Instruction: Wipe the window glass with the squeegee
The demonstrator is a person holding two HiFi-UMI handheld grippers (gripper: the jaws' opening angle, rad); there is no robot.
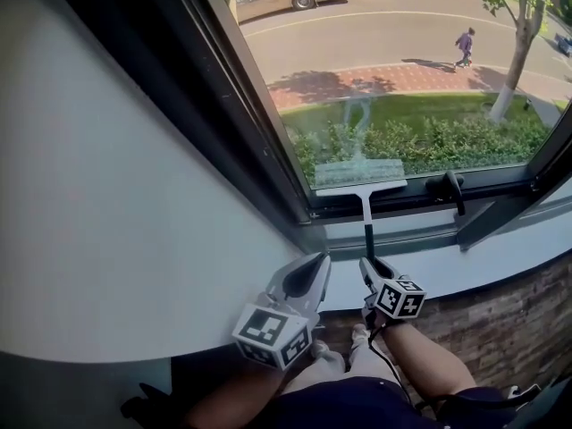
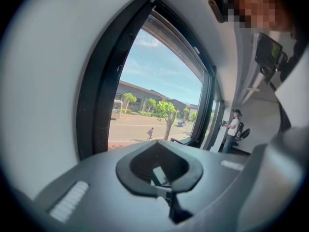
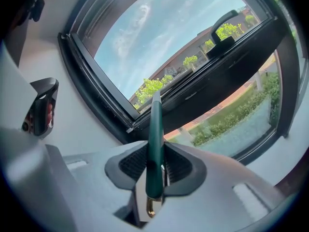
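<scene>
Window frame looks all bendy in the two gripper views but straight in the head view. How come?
Left gripper view: a wide-angle lens bows the window frame into an arc, with dark corners. Right gripper view: same bend, while the squeegee handle looks sharp up close. Head view: frame edges run straight; strong sun outside, tree shadow on the pavement.

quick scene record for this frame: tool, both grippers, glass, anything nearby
tool: squeegee, blade low on the window glass, just above the bottom frame
right: right gripper shut on the squeegee's green handle
left: left gripper jaws together, nothing held, beside the right one
glass: hazy patch just above the blade
nearby: window handle, right of the blade
</scene>
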